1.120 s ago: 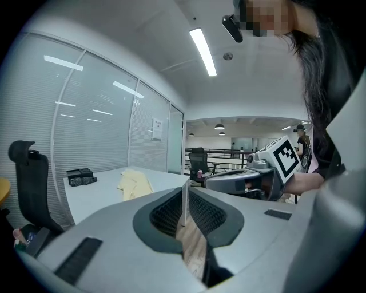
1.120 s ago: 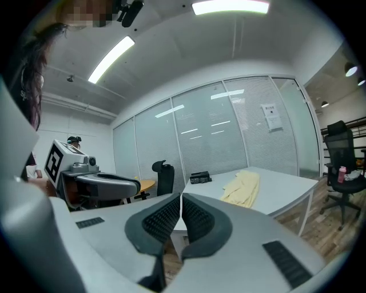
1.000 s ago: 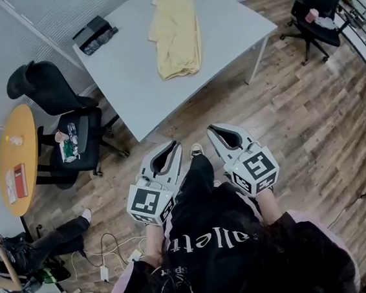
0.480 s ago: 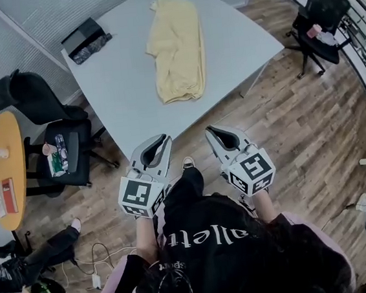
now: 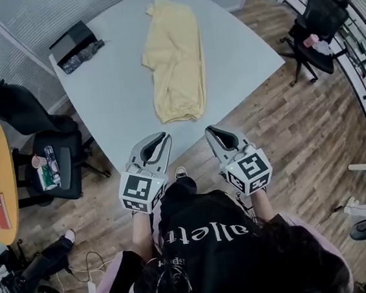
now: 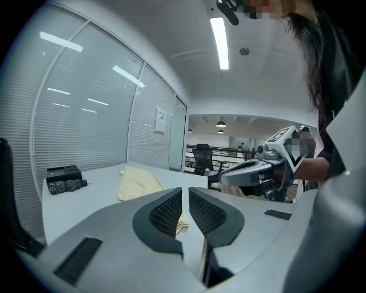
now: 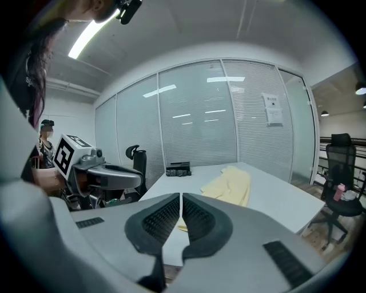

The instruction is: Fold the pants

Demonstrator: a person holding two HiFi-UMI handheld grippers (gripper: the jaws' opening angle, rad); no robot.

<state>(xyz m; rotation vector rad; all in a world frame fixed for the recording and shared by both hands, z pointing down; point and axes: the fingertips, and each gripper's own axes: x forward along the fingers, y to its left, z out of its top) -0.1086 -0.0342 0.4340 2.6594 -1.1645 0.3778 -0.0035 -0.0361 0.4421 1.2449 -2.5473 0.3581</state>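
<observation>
Pants (image 5: 174, 62) lie flat on table (image 5: 113, 98), long axis running near to far, hem end toward the near edge. Left gripper (image 5: 162, 137) and right gripper (image 5: 212, 130): jaws closed, empty, just short of that edge. Hem lies ahead between them, left gripper slightly nearer.
</observation>
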